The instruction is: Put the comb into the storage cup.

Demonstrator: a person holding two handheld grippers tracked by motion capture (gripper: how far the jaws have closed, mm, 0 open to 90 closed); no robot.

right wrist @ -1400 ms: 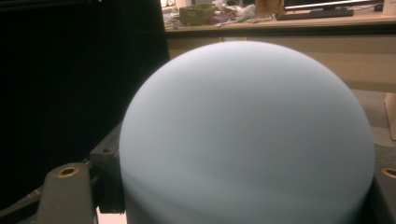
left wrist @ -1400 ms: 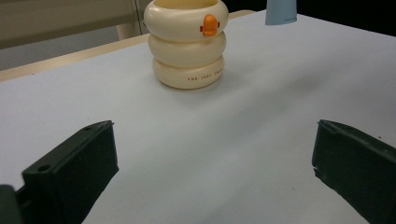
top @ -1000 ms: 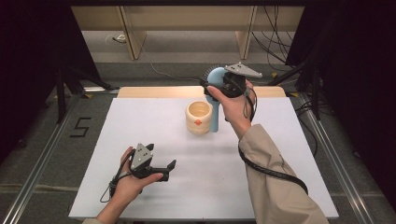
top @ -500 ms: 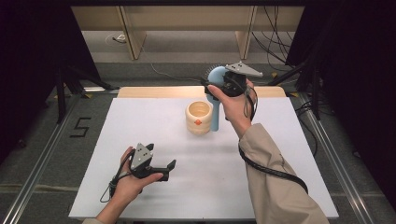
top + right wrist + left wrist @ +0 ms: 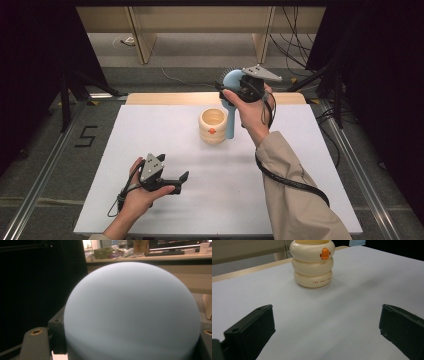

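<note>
Gripping the round head of a blue brush (image 5: 230, 95), the right hand-held gripper (image 5: 239, 88) holds it above the worktop (image 5: 300, 150), handle hanging at three o'clock of the cream cup (image 5: 213, 126); the left hand-held gripper (image 5: 181, 178) rests at seven o'clock, jaws apart

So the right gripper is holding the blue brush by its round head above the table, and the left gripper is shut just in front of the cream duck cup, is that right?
Not quite: the left gripper is open, its jaws wide apart with nothing between them, as the left gripper view shows. The rest stands: the right gripper holds the blue brush by its head, near the cream duck cup.
</note>
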